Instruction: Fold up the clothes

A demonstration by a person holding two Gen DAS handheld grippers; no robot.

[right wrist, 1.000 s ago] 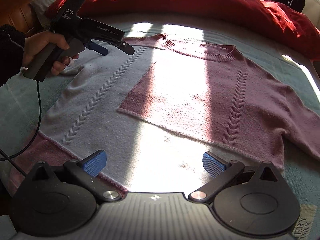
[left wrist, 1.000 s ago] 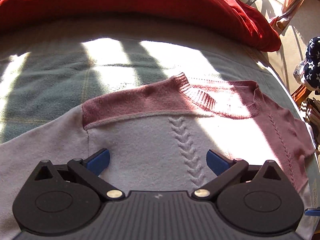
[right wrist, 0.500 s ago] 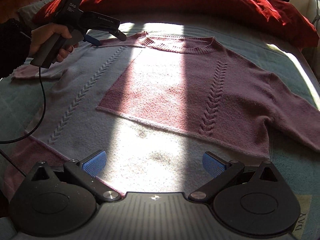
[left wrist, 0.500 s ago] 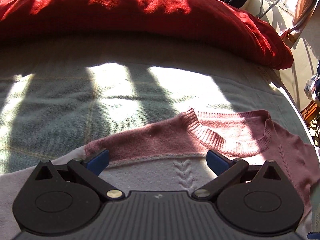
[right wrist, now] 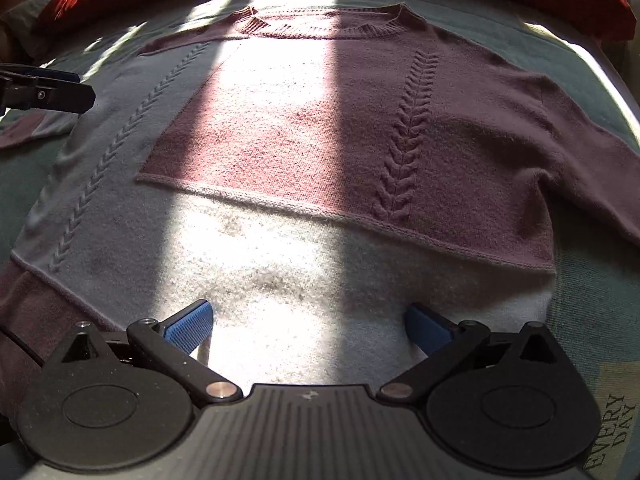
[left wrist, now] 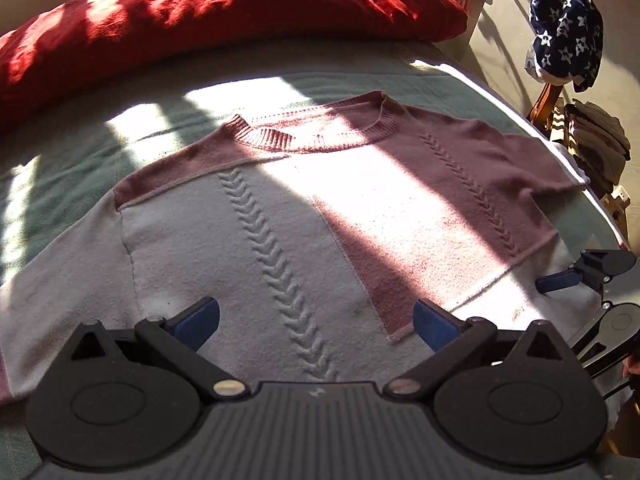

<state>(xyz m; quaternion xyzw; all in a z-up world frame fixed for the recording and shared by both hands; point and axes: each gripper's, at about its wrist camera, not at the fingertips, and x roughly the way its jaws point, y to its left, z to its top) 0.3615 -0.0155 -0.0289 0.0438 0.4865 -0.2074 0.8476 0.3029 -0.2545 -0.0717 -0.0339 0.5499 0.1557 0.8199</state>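
A pink and pale grey knitted sweater (right wrist: 320, 152) lies flat, front up, on a green bed cover (left wrist: 80, 168), and it fills the middle of both views. Its ribbed collar (right wrist: 324, 28) is at the top of the frame, near a red duvet (left wrist: 200, 20). The right gripper (right wrist: 308, 332) hovers over the pale lower hem with its jaws wide and nothing between them. The left gripper (left wrist: 316, 320) is also wide and empty, above the grey side with the braid pattern.

The knit looks soft, thick and rather light, so I judge it will sag and stretch if lifted by one point. A good hold would be at the hem corners or the shoulder seams, pinching both layers together.
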